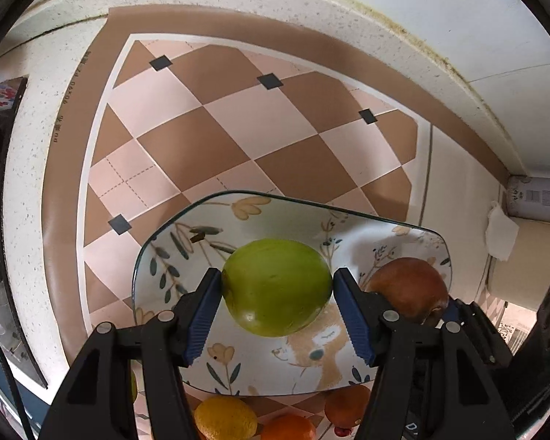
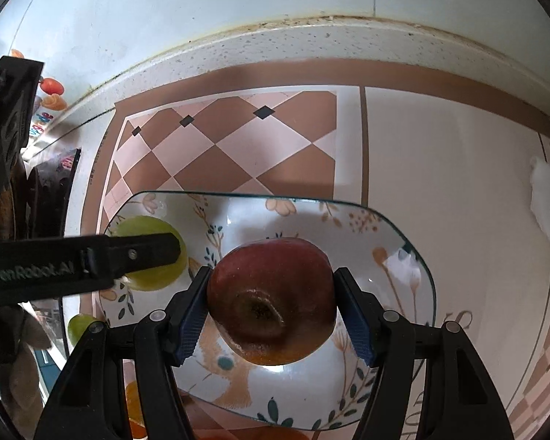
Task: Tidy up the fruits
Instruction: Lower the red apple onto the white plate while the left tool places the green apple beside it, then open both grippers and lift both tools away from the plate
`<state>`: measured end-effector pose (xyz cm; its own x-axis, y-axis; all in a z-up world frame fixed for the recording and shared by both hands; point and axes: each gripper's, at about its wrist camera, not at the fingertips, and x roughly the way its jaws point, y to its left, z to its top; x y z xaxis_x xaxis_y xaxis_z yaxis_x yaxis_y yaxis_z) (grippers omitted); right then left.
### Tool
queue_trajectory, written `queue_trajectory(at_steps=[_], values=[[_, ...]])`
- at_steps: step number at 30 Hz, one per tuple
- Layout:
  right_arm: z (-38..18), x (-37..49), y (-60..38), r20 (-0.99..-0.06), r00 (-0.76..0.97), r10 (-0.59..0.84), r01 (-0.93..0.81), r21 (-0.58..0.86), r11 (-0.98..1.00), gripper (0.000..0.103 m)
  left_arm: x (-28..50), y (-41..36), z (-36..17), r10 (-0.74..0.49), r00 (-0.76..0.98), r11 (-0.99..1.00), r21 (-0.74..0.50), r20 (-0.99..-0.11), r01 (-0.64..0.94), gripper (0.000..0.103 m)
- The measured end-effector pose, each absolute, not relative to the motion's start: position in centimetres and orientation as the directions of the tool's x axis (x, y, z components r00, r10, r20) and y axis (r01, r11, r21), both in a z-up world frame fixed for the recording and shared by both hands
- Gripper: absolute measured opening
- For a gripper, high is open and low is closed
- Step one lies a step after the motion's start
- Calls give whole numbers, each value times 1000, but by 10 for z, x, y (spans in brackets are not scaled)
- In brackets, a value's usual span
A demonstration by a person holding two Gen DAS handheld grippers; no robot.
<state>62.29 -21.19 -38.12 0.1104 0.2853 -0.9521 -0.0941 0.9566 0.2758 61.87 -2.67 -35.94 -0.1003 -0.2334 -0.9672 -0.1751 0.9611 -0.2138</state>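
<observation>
My left gripper [image 1: 277, 286] is shut on a green apple [image 1: 277, 288] and holds it over the left part of a floral plate [image 1: 238, 216]. My right gripper [image 2: 273, 295] is shut on a red apple [image 2: 271, 300] over the plate's middle [image 2: 403, 227]. In the left wrist view the red apple [image 1: 410, 288] shows at the right. In the right wrist view the green apple [image 2: 146, 253] sits partly behind the left gripper's finger [image 2: 128, 253].
A lemon [image 1: 225, 418] and oranges [image 1: 289, 427] lie on the checkered mat [image 1: 238, 128] near the plate's front edge. Another green fruit [image 2: 79, 326] lies left of the plate. A wall runs behind the counter; a white tissue [image 1: 500, 234] is at the right.
</observation>
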Motion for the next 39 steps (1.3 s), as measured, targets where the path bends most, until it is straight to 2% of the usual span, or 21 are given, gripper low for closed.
queue_trajectory(at_steps=[6, 8, 9, 11, 12, 13, 17, 25, 32, 39], values=[[-388, 628, -206, -952, 60, 299, -105, 292, 951, 72, 625, -39, -360, -179, -100, 976, -164, -979, -141, 61], [-385, 629, -207, -950, 67, 304, -110, 296, 949, 90, 623, -44, -360, -175, -94, 978, -161, -980, -136, 61], [-383, 629, -208, -950, 69, 306, -111, 298, 948, 92, 623, -44, -360, -179, -90, 977, -166, -980, -136, 63], [-378, 628, -210, -950, 69, 305, -118, 296, 948, 93, 624, -45, -358, -189, -85, 975, -176, -978, -139, 74], [-378, 628, -211, -951, 67, 301, -118, 292, 949, 93, 624, -46, -356, -184, -79, 975, -172, -980, -137, 83], [-377, 627, -210, -953, 64, 295, -118, 286, 951, 93, 622, -47, -353, -178, -71, 977, -167, -982, -134, 86], [-367, 615, -221, -961, 64, 267, -95, 261, 961, 93, 616, -45, -338, -125, -25, 987, -121, -992, -110, 86], [-330, 571, -237, -972, 125, 197, -34, 194, 980, 93, 565, -43, -292, 63, 138, 996, 53, -988, -70, 86], [-290, 523, -244, -970, 187, 153, 1, 156, 988, 93, 512, -31, -258, 98, 226, 994, 86, -969, -62, 86], [-245, 474, -240, -960, 253, 120, 2, 125, 992, 93, 462, -28, -226, 48, 278, 998, 34, -959, -54, 86]])
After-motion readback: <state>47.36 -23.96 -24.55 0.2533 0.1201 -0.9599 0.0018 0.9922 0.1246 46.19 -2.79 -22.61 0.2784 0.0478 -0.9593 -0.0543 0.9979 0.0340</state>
